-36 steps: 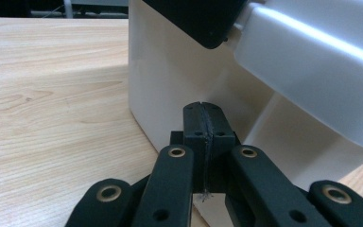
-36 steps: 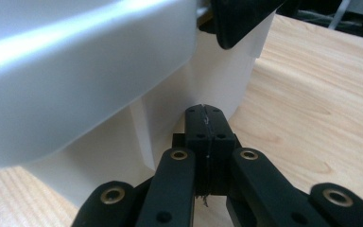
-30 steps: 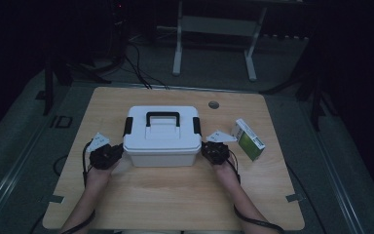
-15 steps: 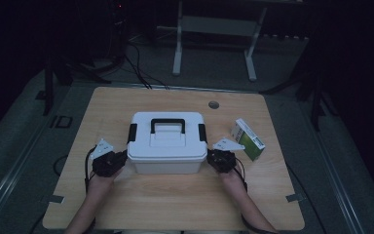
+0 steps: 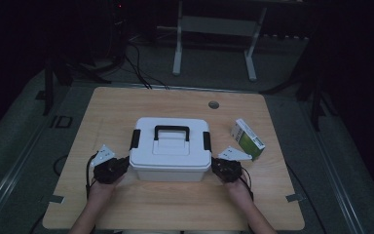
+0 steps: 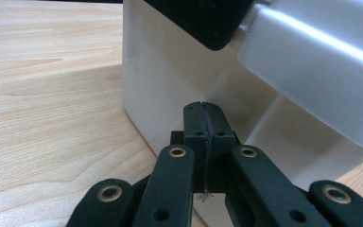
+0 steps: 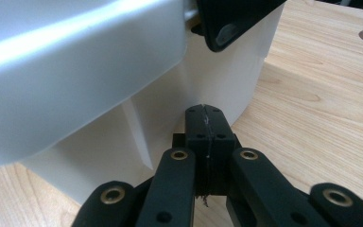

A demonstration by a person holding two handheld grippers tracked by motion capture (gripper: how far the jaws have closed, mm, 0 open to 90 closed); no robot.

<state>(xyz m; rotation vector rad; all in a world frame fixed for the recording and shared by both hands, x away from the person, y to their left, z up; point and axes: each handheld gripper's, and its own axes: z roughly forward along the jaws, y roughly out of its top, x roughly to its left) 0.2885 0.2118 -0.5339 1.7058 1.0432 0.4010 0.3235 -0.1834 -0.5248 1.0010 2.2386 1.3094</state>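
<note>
While both forearms reach in from the near edge of the wooden table (image 5: 175, 207), we see the left gripper (image 5: 121, 165) and the right gripper (image 5: 217, 167) set against opposite ends of a white storage box (image 5: 170, 158) — one at each lower side wall. Each pair of jaws is pressed together with nothing between them. In the left gripper view the joined tips (image 6: 202, 113) sit right at the box's pale wall (image 6: 170, 85), below its overhanging lid rim; whether they actually touch it we cannot tell. The right gripper view gives the mirror picture: closed tips (image 7: 204, 116) close against the wall (image 7: 217, 80), under the rim.

We find the box standing upright near the middle of the table, slightly toward the person's side, lid on. A black handle (image 5: 172, 130) lies flat across the lid, and a black latch sits at each end — the left latch (image 5: 135, 139) and the right latch (image 5: 206, 140).

Farther back and to the right, a small green-and-white carton (image 5: 248, 138) stands on the tabletop, near the box but apart from it. Beyond that, a round cable hole (image 5: 214, 104) marks the far edge of the table.
</note>
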